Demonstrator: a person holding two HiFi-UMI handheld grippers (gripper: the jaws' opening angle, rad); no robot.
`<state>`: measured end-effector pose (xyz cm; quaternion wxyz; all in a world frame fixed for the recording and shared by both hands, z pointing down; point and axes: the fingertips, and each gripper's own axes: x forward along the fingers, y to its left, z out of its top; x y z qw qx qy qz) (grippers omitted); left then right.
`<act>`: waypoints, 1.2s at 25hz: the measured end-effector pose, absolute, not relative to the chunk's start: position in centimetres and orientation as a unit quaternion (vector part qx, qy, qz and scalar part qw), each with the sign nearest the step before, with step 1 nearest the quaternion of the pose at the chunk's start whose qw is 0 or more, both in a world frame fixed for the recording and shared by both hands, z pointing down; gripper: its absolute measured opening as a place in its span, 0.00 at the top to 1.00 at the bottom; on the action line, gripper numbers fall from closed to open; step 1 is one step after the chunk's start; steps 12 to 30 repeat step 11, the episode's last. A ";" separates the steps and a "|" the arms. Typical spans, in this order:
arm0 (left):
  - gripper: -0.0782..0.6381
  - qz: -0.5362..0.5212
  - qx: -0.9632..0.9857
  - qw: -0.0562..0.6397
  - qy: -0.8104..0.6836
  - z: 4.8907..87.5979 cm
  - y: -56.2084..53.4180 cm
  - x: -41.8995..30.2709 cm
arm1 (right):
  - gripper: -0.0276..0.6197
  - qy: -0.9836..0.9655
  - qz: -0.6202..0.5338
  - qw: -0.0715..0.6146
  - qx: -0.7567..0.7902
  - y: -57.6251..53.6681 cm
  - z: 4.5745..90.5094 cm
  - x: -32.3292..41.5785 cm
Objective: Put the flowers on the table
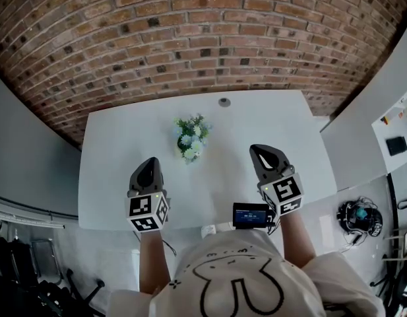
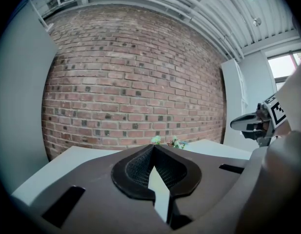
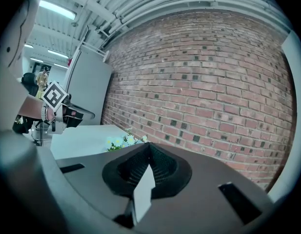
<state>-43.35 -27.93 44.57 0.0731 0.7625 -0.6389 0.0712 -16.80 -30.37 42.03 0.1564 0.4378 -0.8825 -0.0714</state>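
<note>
A small bunch of white and pale blue flowers [image 1: 192, 137] with green leaves rests on the white table [image 1: 117, 150], near its middle and toward the brick wall. The flowers [image 2: 170, 141] peek just over the jaws in the left gripper view, and the flowers [image 3: 122, 141] show the same way in the right gripper view. My left gripper [image 1: 150, 160] hovers over the table's near side, left of and nearer than the flowers, shut and empty. My right gripper [image 1: 259, 149] is held to their right, tips together, holding nothing. Neither gripper touches the flowers.
A brick wall [image 1: 190, 38] runs behind the table. A small grey round cap [image 1: 224, 102] sits at the table's far edge. A white cabinet [image 1: 365, 127] stands at the right, with cables and gear [image 1: 359, 216] on the floor beside it.
</note>
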 end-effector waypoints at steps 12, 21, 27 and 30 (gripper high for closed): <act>0.87 0.057 0.759 0.059 -0.646 43.2 -25.8 -42.1 | 0.93 -0.886 -0.062 0.160 0.431 -28.2 41.8 -15.3; 0.87 0.057 0.759 0.059 -0.646 43.2 -25.8 -42.1 | 0.93 -0.886 -0.062 0.160 0.431 -28.2 41.8 -15.3; 0.87 0.057 0.759 0.059 -0.646 43.2 -25.8 -42.1 | 0.93 -0.886 -0.062 0.160 0.431 -28.2 41.8 -15.3; 0.87 0.057 0.759 0.059 -0.646 43.2 -25.8 -42.1 | 0.93 -0.886 -0.062 0.160 0.431 -28.2 41.8 -15.3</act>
